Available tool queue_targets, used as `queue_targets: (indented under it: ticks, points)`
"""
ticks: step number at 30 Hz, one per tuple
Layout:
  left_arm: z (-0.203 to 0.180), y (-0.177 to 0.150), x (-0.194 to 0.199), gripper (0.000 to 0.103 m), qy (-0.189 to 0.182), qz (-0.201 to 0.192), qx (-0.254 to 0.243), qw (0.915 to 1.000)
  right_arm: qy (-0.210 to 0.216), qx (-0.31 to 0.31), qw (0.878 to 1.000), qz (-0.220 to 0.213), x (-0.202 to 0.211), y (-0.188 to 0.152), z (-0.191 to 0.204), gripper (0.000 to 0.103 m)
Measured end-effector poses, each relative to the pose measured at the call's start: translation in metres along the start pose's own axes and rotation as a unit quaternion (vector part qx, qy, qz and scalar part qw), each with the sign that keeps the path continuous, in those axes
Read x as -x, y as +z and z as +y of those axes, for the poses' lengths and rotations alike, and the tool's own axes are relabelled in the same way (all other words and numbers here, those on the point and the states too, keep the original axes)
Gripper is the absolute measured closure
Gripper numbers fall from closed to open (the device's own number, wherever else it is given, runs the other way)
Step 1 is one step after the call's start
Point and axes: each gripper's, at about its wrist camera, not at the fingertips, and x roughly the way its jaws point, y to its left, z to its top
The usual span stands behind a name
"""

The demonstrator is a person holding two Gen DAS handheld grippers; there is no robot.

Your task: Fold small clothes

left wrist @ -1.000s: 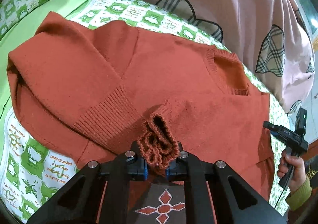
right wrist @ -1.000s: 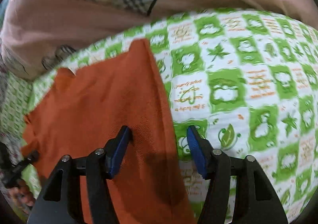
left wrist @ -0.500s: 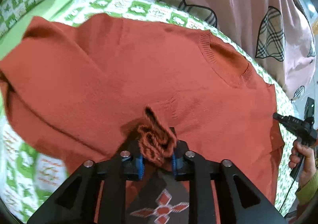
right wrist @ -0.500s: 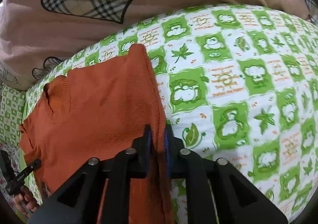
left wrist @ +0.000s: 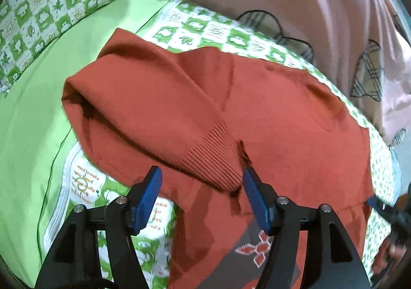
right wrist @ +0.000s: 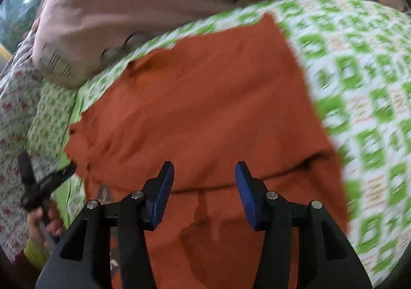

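Observation:
A rust-orange knit sweater (left wrist: 269, 114) lies spread on the green-and-white patterned bedsheet (left wrist: 195, 27). One sleeve is folded across the body, and its ribbed cuff (left wrist: 215, 158) lies between the open blue pads of my left gripper (left wrist: 201, 183), which holds nothing. In the right wrist view the sweater (right wrist: 205, 109) lies flat with its right side folded over, and my right gripper (right wrist: 204, 181) hovers open and empty above the fold. A dark patch with a red-and-white flower motif (left wrist: 257, 250) shows at the sweater's near part.
A pink quilt with plaid heart patches (left wrist: 308, 6) is heaped along the far side of the bed. A plain lime-green sheet (left wrist: 38, 109) and a patterned pillow (left wrist: 46, 6) lie at the left. The other hand-held gripper (right wrist: 38, 186) shows at the left edge.
My left gripper let go of the bunched cuff and opened; the sleeve now lies flat across the body. My right gripper, shut on the sweater's edge half a second ago, has opened and moved over the sweater.

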Motion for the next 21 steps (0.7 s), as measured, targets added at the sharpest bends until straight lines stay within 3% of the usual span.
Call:
queue_targets:
  ticks: [4, 5, 6, 9, 16, 21]
  points:
    - [0.01, 0.013, -0.023, 0.04, -0.006, 0.015, 0.037, 0.9992, 0.012, 0.019, 1.0, 0.016, -0.008, -0.01, 0.022, 0.052]
    - [0.011, 0.015, -0.029, 0.048, -0.006, 0.017, 0.04, 0.999, 0.012, 0.023, 1.0, 0.017, -0.008, -0.012, 0.025, 0.052]
    - [0.013, 0.017, -0.035, 0.069, -0.004, 0.019, 0.041, 0.999, 0.012, 0.027, 0.999, 0.018, -0.007, -0.012, 0.03, 0.052]
    - [0.017, 0.021, -0.037, 0.094, -0.006, 0.005, 0.041, 0.9991, 0.007, 0.032, 0.999, 0.014, -0.005, -0.014, 0.038, 0.052]
    - [-0.02, 0.02, 0.045, 0.096, -0.074, -0.085, 0.007, 0.9936, -0.001, 0.02, 1.0, -0.018, 0.013, -0.011, 0.027, 0.052]
    - [-0.092, 0.016, 0.062, 0.096, -0.155, -0.094, -0.039, 0.9827, -0.001, 0.007, 0.999, -0.035, 0.025, -0.009, 0.014, 0.052]
